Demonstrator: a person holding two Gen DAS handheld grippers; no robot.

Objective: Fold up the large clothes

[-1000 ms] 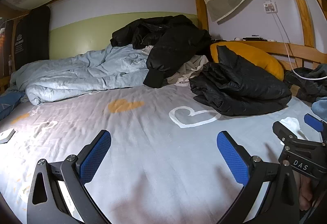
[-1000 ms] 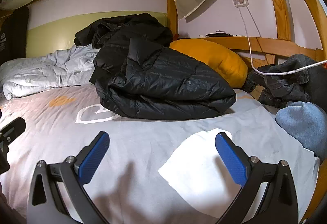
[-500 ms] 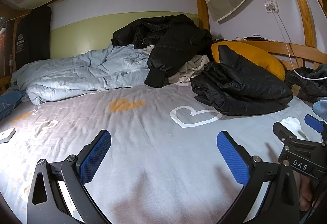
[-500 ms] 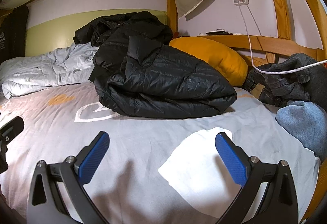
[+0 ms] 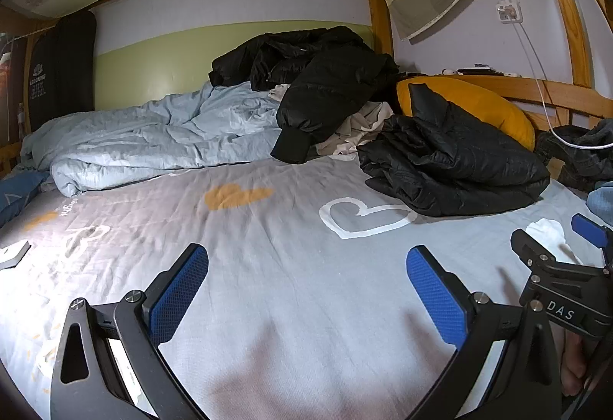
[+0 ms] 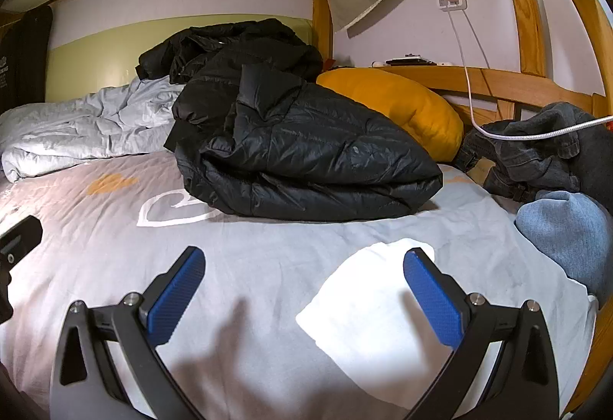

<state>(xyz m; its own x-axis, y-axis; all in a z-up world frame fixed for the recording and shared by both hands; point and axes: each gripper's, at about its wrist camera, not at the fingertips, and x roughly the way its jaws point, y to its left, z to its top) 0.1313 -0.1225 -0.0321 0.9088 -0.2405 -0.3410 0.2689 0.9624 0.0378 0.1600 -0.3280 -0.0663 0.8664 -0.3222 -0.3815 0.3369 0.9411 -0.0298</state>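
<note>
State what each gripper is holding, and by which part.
Nothing is held. The left gripper and right gripper are both open over the bedsheet; the folded black jacket lies untouched ahead.

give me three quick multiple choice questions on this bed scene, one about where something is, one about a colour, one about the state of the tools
1. The folded black jacket lies
A. in front of the pillow
B. on the blanket
C. between a tool's fingers

2. The pillow is
A. blue
B. mustard yellow
C. white

3. The left tool and right tool are
A. both shut on cloth
B. one open, one shut
C. both open

Key: 1 A, it rests on the bed sheet against the pillow; 2 B, its colour shows plainly; 3 C, only sheet lies between the spread fingers.
</note>
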